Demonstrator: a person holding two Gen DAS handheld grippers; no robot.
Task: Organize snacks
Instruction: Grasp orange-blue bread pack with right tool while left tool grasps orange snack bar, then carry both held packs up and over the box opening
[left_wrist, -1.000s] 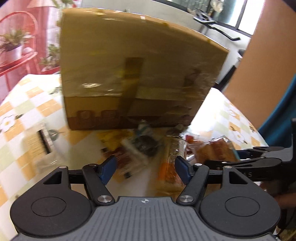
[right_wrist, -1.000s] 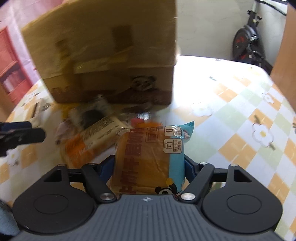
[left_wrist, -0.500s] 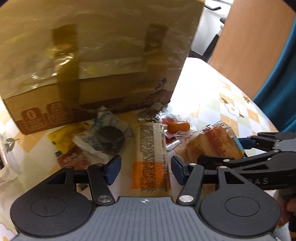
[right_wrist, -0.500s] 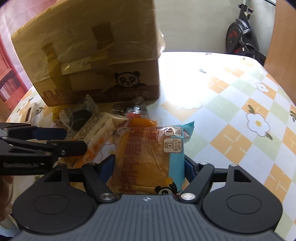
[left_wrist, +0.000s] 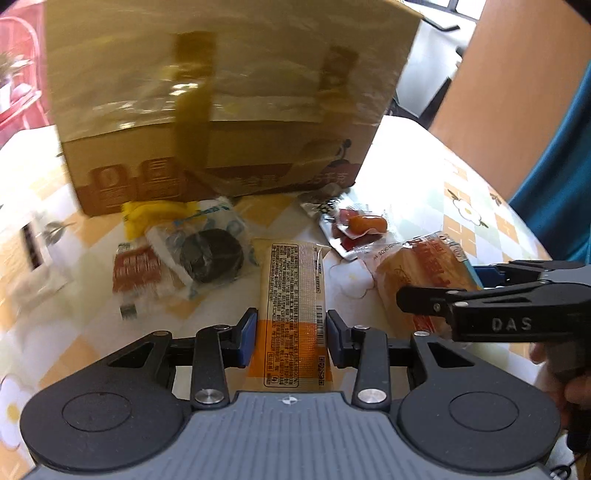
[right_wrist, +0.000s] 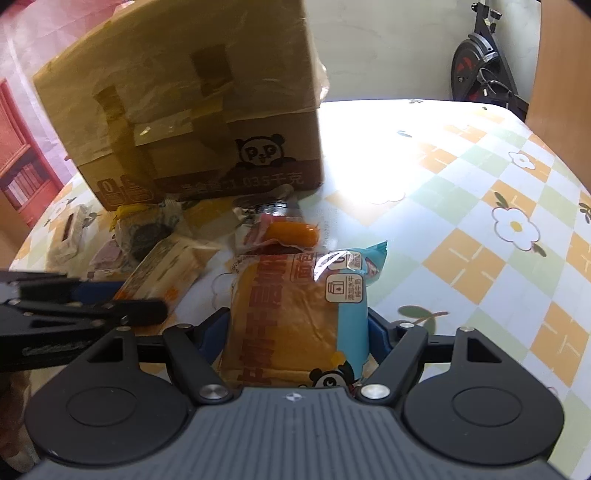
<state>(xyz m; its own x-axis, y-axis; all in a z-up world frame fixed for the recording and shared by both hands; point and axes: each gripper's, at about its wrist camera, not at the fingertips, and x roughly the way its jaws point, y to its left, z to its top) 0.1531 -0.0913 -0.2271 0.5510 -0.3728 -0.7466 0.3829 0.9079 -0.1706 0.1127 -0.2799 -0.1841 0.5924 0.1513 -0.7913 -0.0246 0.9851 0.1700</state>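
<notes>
My left gripper (left_wrist: 290, 334) has its blue pads against both sides of a long orange and cream snack bar (left_wrist: 293, 295) that lies on the table. My right gripper (right_wrist: 297, 332) is shut on an orange and blue bread packet (right_wrist: 295, 306); that packet also shows in the left wrist view (left_wrist: 421, 273). More snacks lie ahead: a dark round cookie in clear wrap (left_wrist: 210, 254), a red-brown packet (left_wrist: 136, 267), a yellow packet (left_wrist: 151, 214) and a sausage pack (left_wrist: 364, 225). A taped cardboard box (left_wrist: 221, 103) stands behind them.
The table has a checked flower-pattern cloth (right_wrist: 480, 221). A small white carton (left_wrist: 33, 247) lies at the left. An exercise bike (right_wrist: 484, 66) and a wooden panel (left_wrist: 517, 92) stand beyond the table's far edge.
My left gripper has moved forward over the long snack bar and its pads have closed in against it. The right gripper still holds the bread packet in about the same place.
</notes>
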